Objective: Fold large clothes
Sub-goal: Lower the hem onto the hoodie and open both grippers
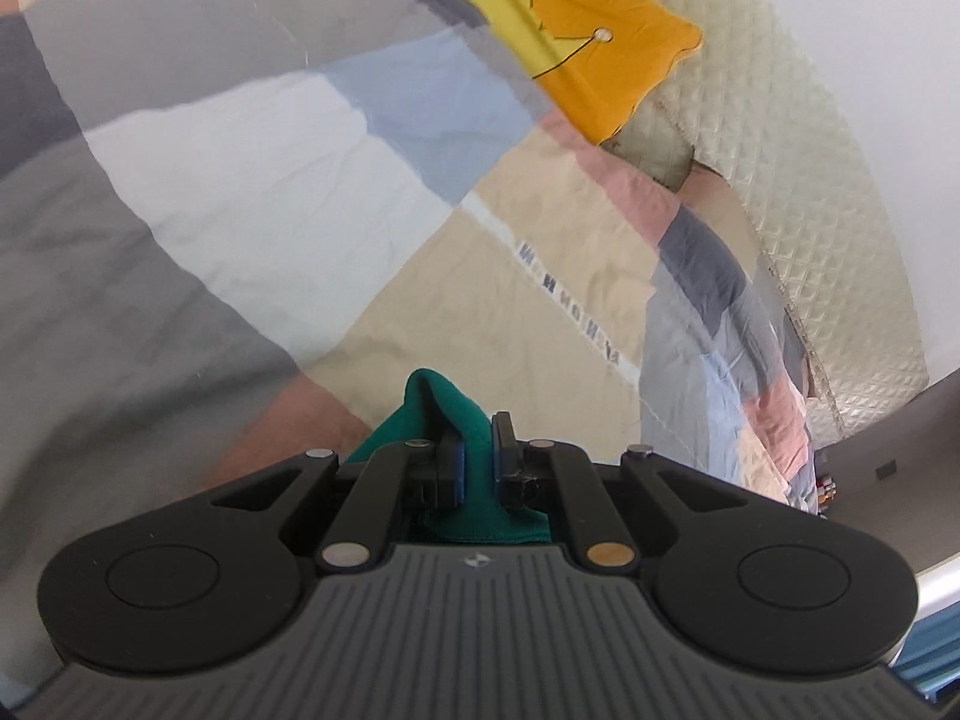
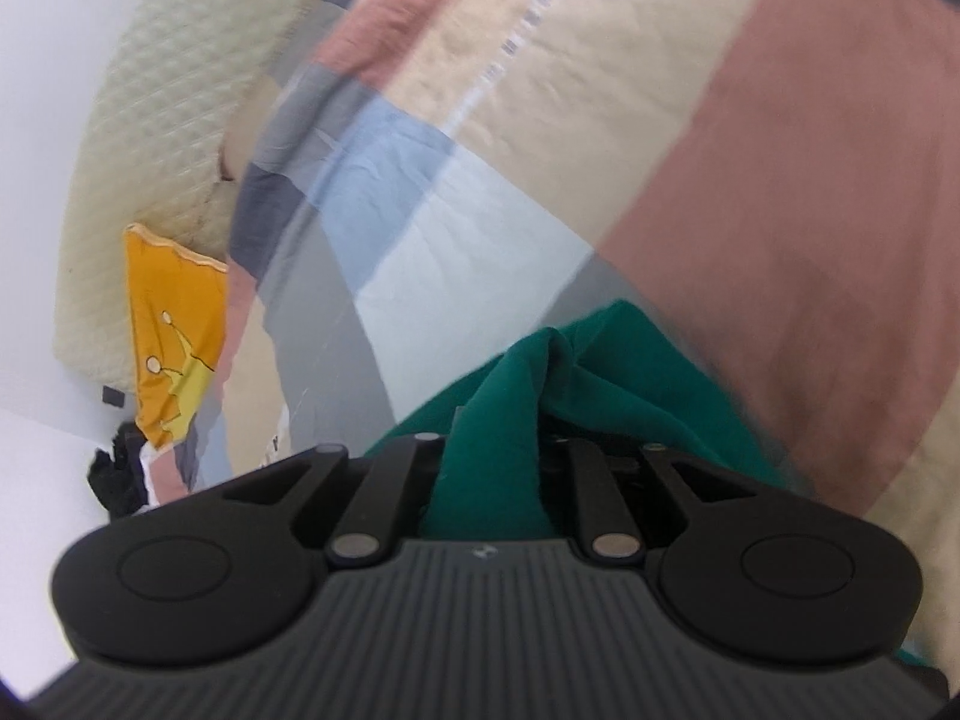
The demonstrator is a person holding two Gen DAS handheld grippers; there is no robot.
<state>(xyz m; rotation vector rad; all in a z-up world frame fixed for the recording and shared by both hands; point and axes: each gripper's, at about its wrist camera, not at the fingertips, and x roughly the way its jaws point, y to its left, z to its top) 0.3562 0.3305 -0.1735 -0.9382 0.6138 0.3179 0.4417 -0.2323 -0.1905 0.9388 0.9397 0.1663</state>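
Observation:
A dark green garment (image 1: 429,399) is pinched between the blue pads of my left gripper (image 1: 477,441), which is shut on a fold that sticks up past the fingertips. In the right wrist view the same green garment (image 2: 606,354) bunches over my right gripper (image 2: 510,426) and hides its fingertips. The cloth runs down between the two closely set fingers, so that gripper is shut on it. Both grippers point down at a patchwork bed cover (image 1: 240,192) of grey, white, blue, beige and pink blocks, blurred by motion.
A yellow cushion (image 1: 576,30) (image 2: 168,324) lies at the head of the bed against a cream quilted headboard (image 1: 792,168) (image 2: 144,120). White walls stand behind it. A dark heap (image 2: 117,474) sits beside the bed.

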